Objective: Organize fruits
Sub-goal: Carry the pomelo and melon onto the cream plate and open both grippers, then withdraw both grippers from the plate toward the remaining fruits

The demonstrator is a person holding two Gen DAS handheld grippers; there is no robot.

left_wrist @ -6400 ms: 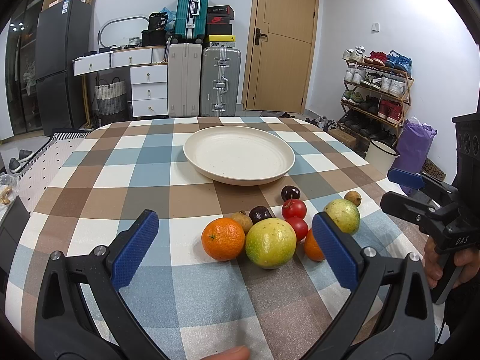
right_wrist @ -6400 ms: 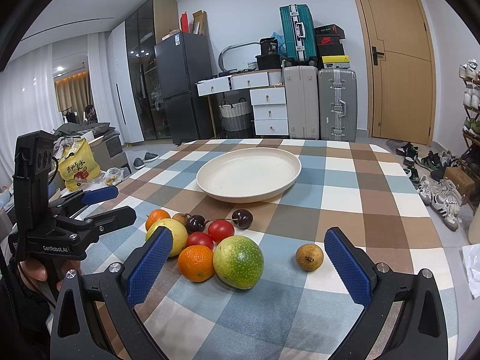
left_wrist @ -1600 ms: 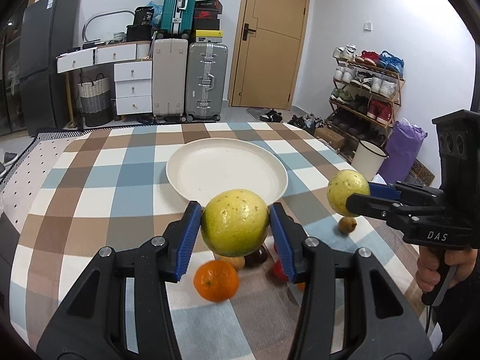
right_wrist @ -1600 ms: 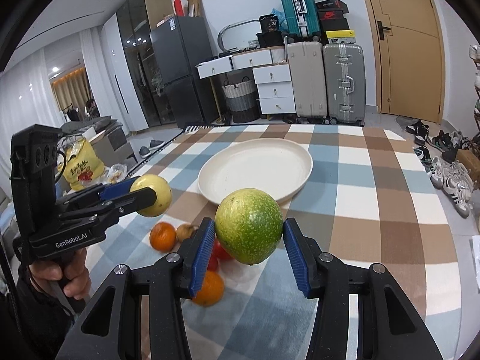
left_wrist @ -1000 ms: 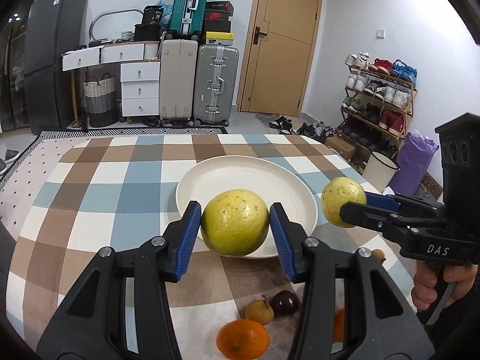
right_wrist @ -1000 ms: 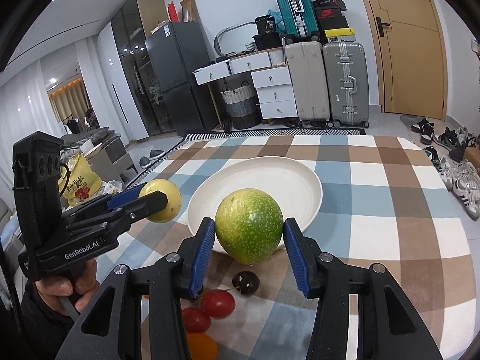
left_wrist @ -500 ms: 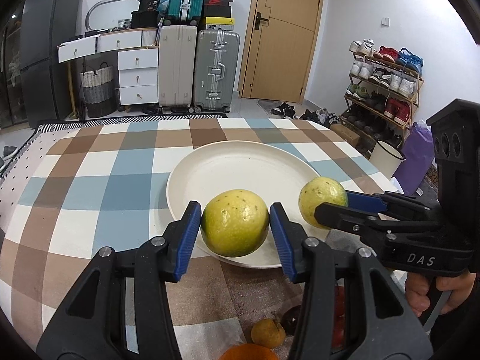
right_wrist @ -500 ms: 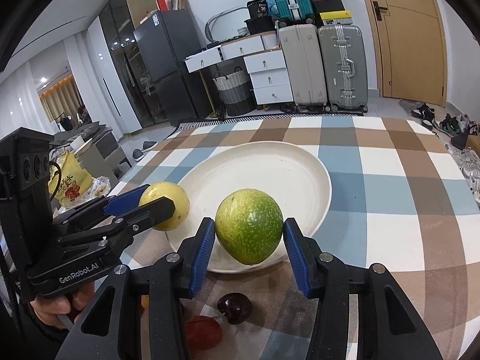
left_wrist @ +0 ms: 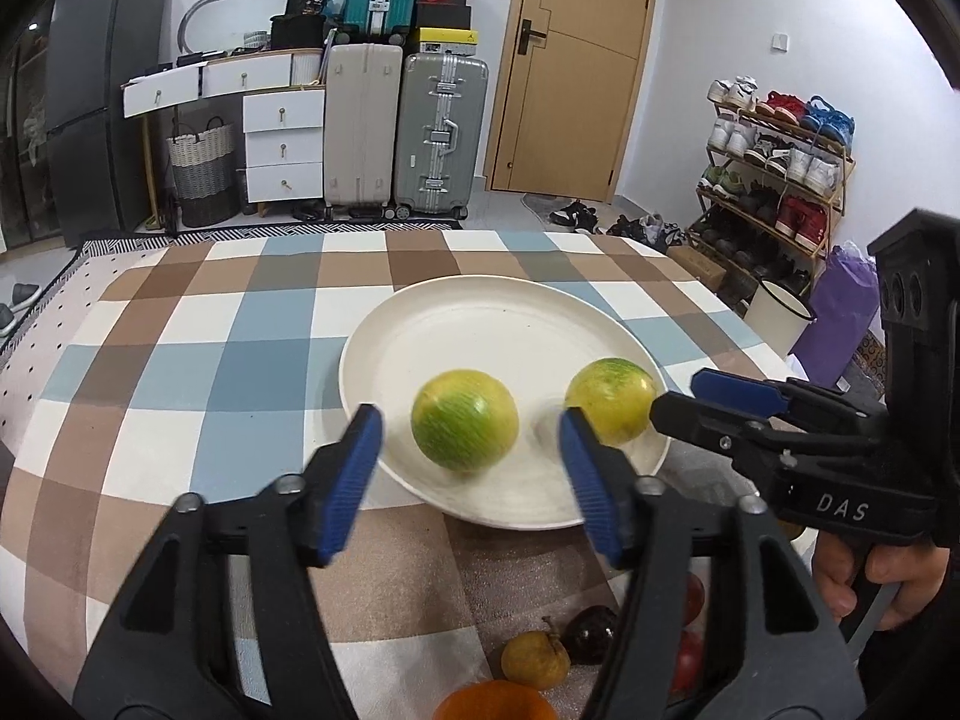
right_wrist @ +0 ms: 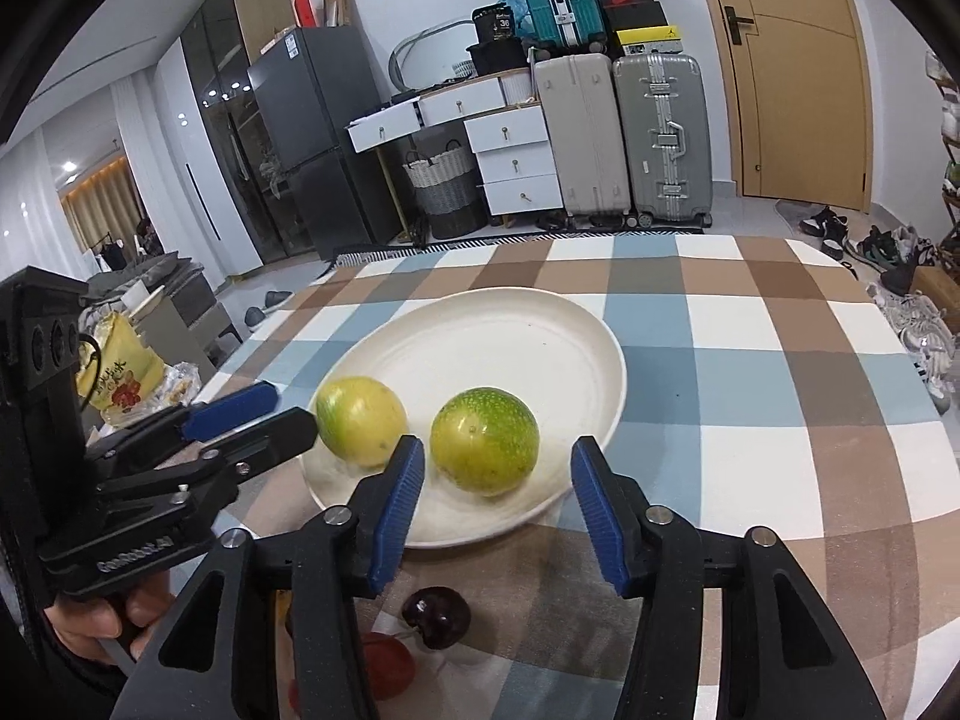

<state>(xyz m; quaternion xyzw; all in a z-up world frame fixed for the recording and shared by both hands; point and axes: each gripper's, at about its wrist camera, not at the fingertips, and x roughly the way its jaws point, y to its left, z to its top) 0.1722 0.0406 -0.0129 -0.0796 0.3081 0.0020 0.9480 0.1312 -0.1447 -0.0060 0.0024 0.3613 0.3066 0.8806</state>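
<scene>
Fruits, two yellow-green ones (left_wrist: 464, 421) (right_wrist: 485, 441), lie on the white plate's (left_wrist: 480, 312) near edge, each between opening jaws of the left gripper (left_wrist: 468, 474) and right gripper (right_wrist: 497, 495), pads clear, likely releasing them for sorting.

2 suitcases (left_wrist: 405, 138) stand beside a wooden door (left_wrist: 570, 72).
</scene>
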